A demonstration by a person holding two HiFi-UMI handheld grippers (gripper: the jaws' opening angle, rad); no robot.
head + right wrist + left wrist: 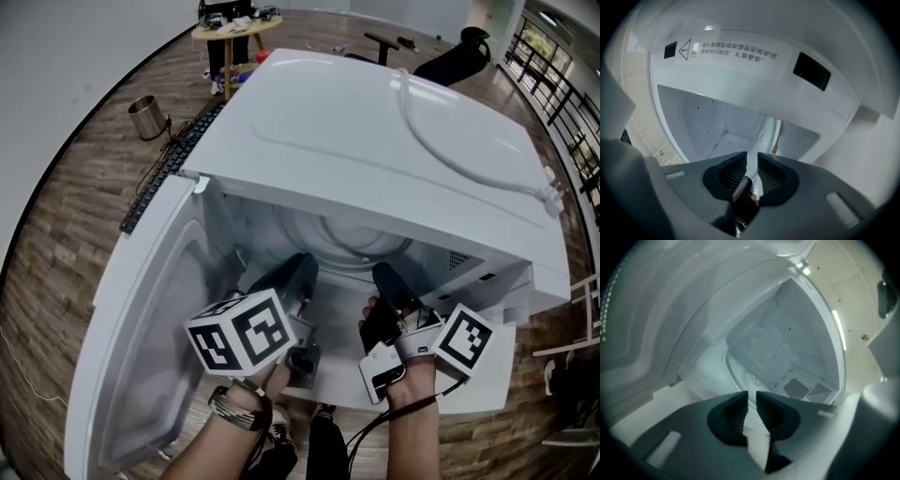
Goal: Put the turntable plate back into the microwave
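The white microwave (375,122) stands with its door (159,319) swung open to the left. The clear glass turntable plate (342,246) lies low inside the cavity, and its near rim meets both grippers. My left gripper (302,265) reaches into the cavity on the left. In the left gripper view its jaws (752,401) stand close together with a pale wedge of the plate's rim (740,376) between them. My right gripper (386,277) reaches in on the right, jaws (752,164) narrow, with a pale strip of the plate's edge (761,136) between them.
The cavity walls and ceiling close in round both grippers. A warning label (731,51) sits on the frame above the opening. On the wooden floor behind are a black keyboard (173,159), a metal bin (147,116), a round table (234,33) and an office chair (459,56).
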